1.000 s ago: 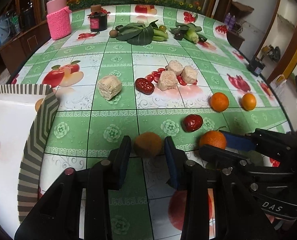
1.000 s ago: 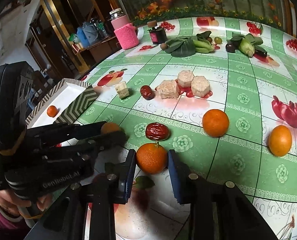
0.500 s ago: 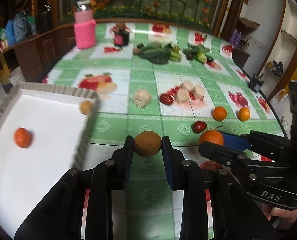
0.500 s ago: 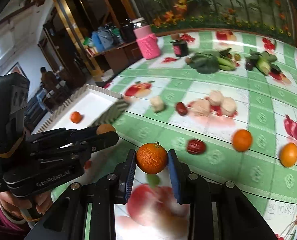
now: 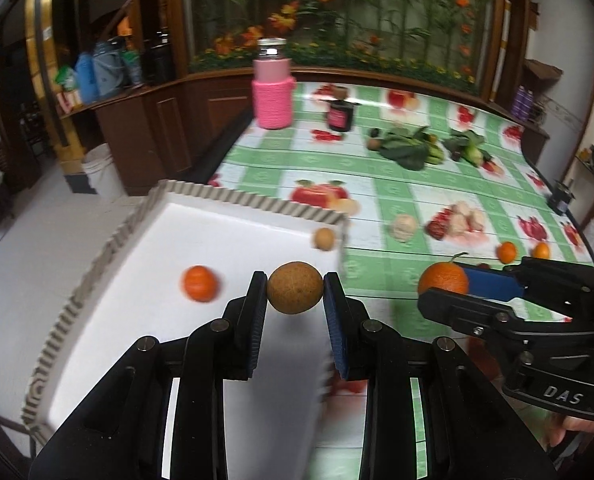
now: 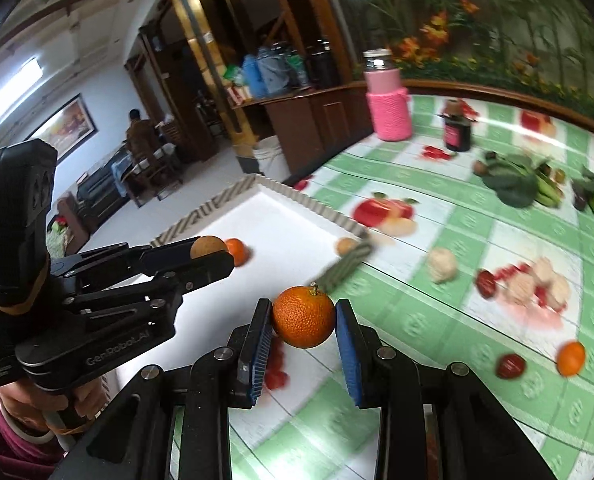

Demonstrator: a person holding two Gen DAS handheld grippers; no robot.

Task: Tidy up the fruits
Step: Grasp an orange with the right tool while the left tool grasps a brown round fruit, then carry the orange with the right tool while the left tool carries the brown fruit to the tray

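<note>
My left gripper (image 5: 295, 288) is shut on a round brown fruit (image 5: 294, 287) and holds it above the white tray (image 5: 233, 204), near its right side. The tray holds an orange (image 5: 200, 283) and a small tan fruit (image 5: 323, 238). My right gripper (image 6: 304, 317) is shut on an orange with a stem (image 6: 303, 317), held in the air just right of the tray (image 6: 289, 196). The right gripper also shows in the left wrist view (image 5: 449, 286), and the left gripper in the right wrist view (image 6: 211, 254).
On the green fruit-print table (image 5: 357, 168) lie loose oranges (image 5: 507, 251), red dates (image 6: 510, 365), beige cakes (image 6: 441, 265), leafy greens (image 5: 405, 150), a pink-sleeved jar (image 5: 272, 88) and a dark jar (image 5: 340, 114). The table's left edge drops to the floor.
Both grippers have lifted their fruit off the table and swung left; the left one now hangs over the tray, the right one beside it.
</note>
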